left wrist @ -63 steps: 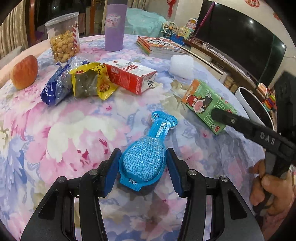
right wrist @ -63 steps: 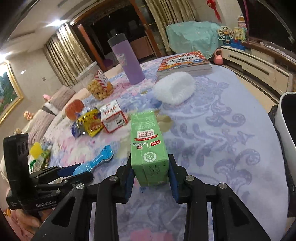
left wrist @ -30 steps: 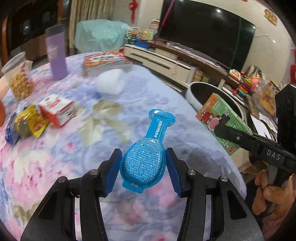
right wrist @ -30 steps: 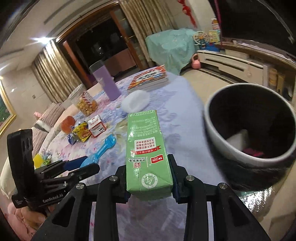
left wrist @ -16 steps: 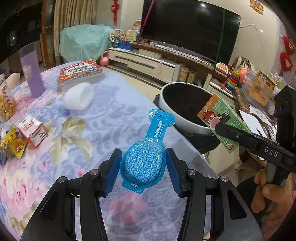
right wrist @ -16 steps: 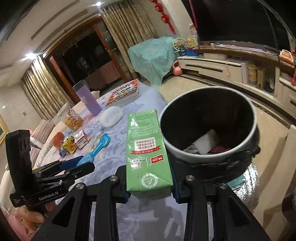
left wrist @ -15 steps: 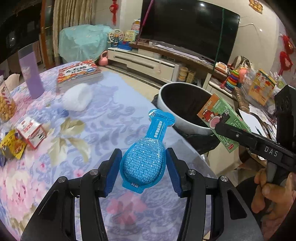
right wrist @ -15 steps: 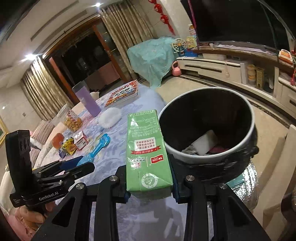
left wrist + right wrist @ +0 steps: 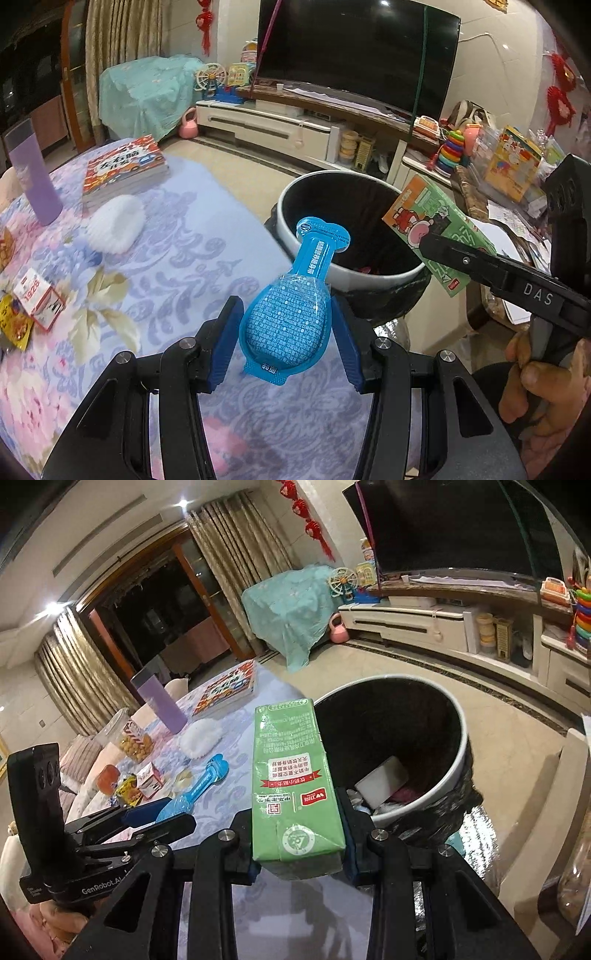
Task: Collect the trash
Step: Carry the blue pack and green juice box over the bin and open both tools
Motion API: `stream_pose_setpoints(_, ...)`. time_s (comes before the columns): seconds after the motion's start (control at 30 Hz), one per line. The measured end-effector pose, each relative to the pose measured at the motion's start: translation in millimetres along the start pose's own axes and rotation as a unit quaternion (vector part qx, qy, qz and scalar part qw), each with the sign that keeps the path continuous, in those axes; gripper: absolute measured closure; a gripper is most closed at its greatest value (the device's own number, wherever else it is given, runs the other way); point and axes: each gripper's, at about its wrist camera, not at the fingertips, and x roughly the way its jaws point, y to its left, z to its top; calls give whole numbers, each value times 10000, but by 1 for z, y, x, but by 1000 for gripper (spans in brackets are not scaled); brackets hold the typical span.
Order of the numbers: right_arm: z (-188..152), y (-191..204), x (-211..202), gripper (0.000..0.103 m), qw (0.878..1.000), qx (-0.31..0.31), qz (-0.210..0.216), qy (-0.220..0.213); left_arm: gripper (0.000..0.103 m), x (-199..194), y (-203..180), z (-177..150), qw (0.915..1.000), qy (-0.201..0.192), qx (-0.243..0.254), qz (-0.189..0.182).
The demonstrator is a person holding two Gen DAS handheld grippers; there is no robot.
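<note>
Beside worktop [image 9: 192, 258] edge, near bin [image 9: 458, 738]: carry-to-bin step in hand. Left gripper [image 9: 286, 339] jaws clamped on blue blister pack [image 9: 291, 317], held above worktop edge, neck pointing at bin. Right gripper [image 9: 301, 843] jaws clamped on green carton [image 9: 291, 775], just short of rim. Next, likely: bring each past rim over dark opening, then part jaws. Bin mouth wide, some trash inside already. Grippers near each other; risk of knocking together or clipping rim.
</note>
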Motion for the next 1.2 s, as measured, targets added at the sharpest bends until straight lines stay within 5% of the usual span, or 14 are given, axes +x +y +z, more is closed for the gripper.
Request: stream_pose_setpoints(1.2,32,-47,23,69,9992,98,-367,156,54,48,-35,51,9995,73,311,-55)
